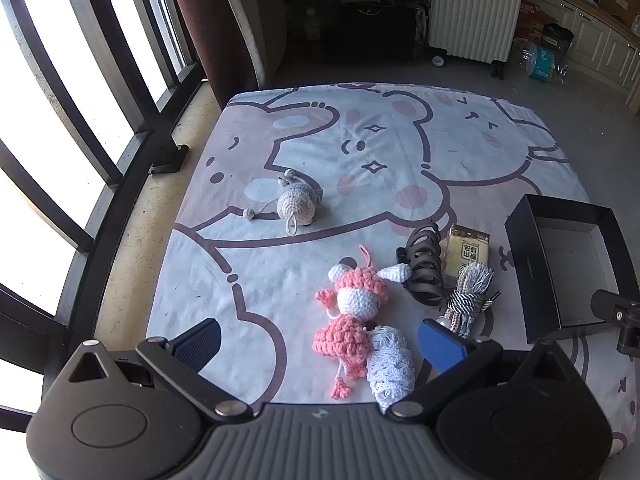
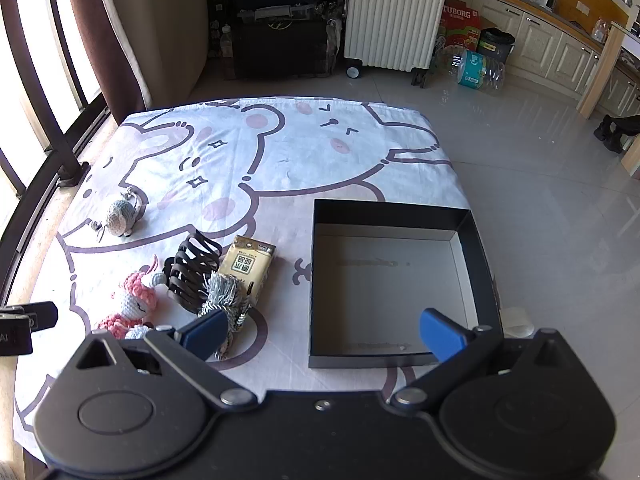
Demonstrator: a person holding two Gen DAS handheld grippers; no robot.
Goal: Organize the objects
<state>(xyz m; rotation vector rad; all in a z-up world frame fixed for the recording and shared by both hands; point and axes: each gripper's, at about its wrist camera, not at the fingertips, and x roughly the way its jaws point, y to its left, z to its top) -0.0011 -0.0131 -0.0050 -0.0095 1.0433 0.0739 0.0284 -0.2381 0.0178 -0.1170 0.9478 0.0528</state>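
Grippers, left (image 1: 320, 346) and right (image 2: 322, 334), tilt downward, jaws spread wide, empty.

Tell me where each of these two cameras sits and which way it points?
Left wrist view: sits on the left gripper, tilted down over the pink crochet doll; its own open blue-padded fingers show, plus a bit of the other gripper at right.
Right wrist view: sits on the right gripper, tilted down at the empty black box; its open fingers show.
Shared: the cartoon sheet, grey crochet toy, hair claw, yellow packet, white suitcase.
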